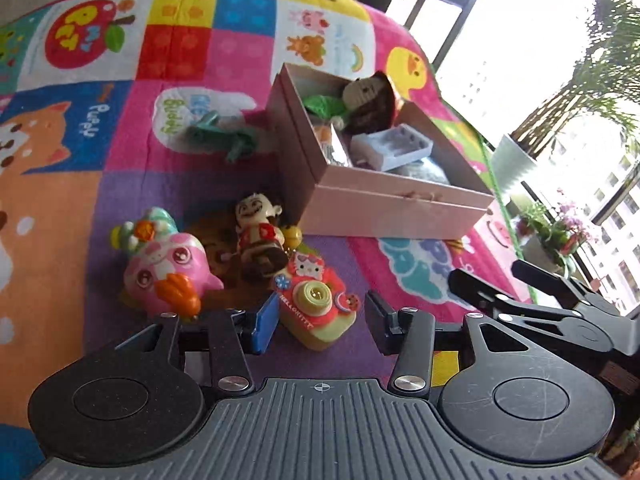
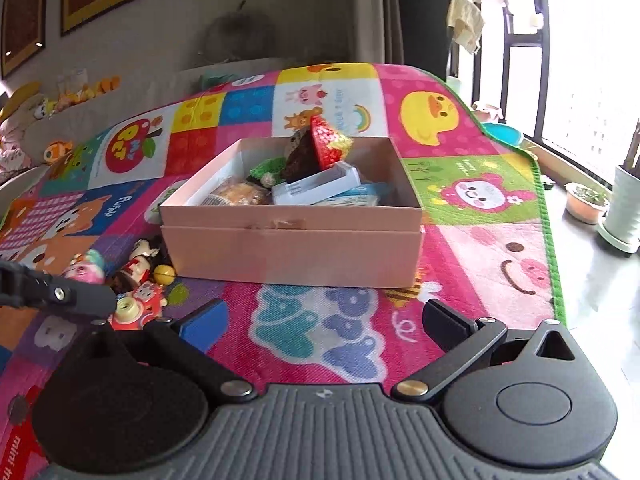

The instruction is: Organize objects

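A pink cardboard box [image 1: 400, 208] sits on the colourful play mat and holds a crocheted doll [image 1: 368, 100], a pale blue tray [image 1: 400, 146] and other items. It also shows in the right wrist view [image 2: 292, 248]. My left gripper [image 1: 320, 320] is open, its jaws on either side of a red Hello Kitty toy camera [image 1: 316, 304], not closed on it. Next to it lie a boy figurine [image 1: 260, 232] and a pink round toy [image 1: 168, 272]. A green toy [image 1: 224, 136] lies left of the box. My right gripper [image 2: 324, 328] is open and empty, in front of the box.
The mat's green edge [image 2: 548, 216] ends at a pale floor on the right with plant pots [image 2: 624, 208] by the window. Soft toys [image 2: 60, 96] line a sofa at the back left. The right gripper's arm [image 1: 560, 308] reaches in beside my left gripper.
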`<state>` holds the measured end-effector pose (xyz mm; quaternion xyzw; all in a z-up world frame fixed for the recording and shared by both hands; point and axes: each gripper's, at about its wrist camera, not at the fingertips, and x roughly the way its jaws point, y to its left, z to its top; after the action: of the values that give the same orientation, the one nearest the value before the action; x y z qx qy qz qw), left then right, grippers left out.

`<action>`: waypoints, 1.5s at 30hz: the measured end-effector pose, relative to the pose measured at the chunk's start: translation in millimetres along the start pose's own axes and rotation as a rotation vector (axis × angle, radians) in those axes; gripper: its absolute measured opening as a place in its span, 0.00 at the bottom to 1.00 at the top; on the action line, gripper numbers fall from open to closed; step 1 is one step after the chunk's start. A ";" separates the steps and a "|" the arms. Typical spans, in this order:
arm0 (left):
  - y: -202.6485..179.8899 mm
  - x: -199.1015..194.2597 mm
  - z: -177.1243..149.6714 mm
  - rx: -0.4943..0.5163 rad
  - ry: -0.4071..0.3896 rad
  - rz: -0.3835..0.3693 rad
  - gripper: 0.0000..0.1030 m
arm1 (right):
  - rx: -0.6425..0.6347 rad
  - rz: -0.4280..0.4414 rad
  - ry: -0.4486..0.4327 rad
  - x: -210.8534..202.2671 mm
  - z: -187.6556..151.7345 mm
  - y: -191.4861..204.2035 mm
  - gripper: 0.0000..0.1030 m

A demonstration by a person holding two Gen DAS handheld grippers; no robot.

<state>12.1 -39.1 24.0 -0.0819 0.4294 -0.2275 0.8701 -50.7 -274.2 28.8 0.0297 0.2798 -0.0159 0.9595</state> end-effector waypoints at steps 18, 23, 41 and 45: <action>-20.9 41.1 19.1 -0.063 -0.039 0.133 0.54 | 0.048 0.018 -0.012 -3.4 -8.5 -13.7 1.00; -21.2 35.0 7.6 0.057 -0.036 0.097 0.51 | 0.062 0.022 0.002 -1.1 -8.5 -15.7 1.00; 35.0 -51.5 -4.2 0.033 -0.257 0.210 0.49 | 0.079 0.063 0.184 24.8 -6.1 -17.4 1.00; 56.8 -34.6 7.6 -0.069 -0.204 0.226 0.49 | 0.082 0.069 0.182 22.8 -6.3 -16.4 1.00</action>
<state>18.3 26.7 34.2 -0.0855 0.3529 -0.1035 0.9260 -35.7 -290.5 10.4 0.0797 0.3639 0.0083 0.9280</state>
